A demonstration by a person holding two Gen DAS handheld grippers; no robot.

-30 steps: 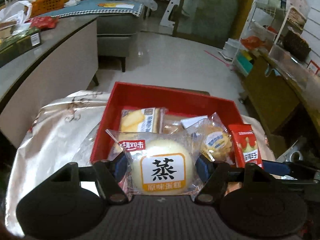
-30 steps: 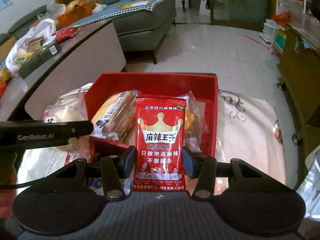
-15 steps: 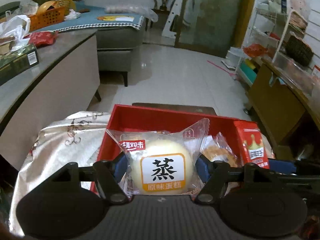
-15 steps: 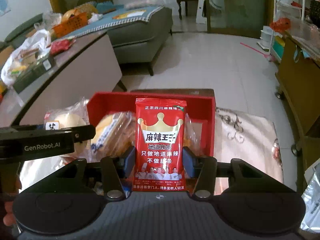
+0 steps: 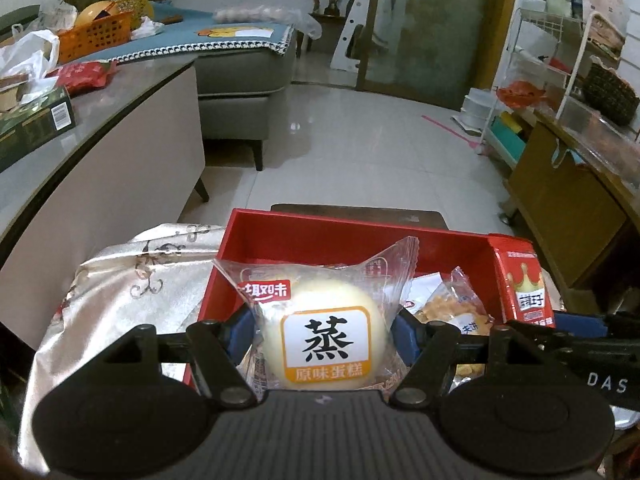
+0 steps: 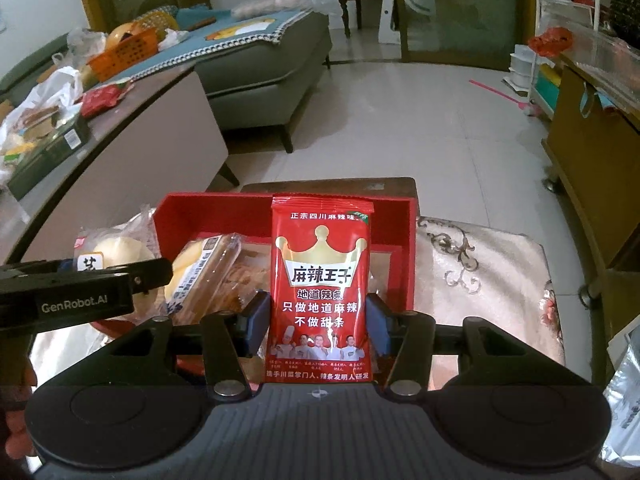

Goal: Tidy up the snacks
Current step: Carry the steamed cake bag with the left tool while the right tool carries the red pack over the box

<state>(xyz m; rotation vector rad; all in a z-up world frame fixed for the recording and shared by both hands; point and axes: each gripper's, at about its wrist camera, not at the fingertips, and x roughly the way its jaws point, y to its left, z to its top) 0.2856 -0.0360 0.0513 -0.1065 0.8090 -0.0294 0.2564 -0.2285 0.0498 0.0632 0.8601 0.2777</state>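
My left gripper (image 5: 324, 330) is shut on a steamed cake in a clear wrapper (image 5: 320, 332) and holds it above the near edge of a red box (image 5: 344, 236). My right gripper (image 6: 318, 322) is shut on a red spicy-strip packet (image 6: 320, 280), upright above the same red box (image 6: 224, 210). The packet also shows at the right of the left wrist view (image 5: 524, 284). The cake and the left gripper show at the left of the right wrist view (image 6: 116, 254). In the box lie a bread pack (image 6: 204, 268) and a cookie pack (image 5: 456, 312).
The box sits on a small table under a silvery patterned cloth (image 5: 120, 280). A long grey counter (image 5: 100, 120) with boxes and bags runs on the left. A grey sofa (image 5: 248, 76) stands behind it. A wooden cabinet (image 5: 568, 200) and wire shelf are on the right.
Both grippers have risen and pulled back from the box with their snacks held; the box looks smaller and lower in both views.
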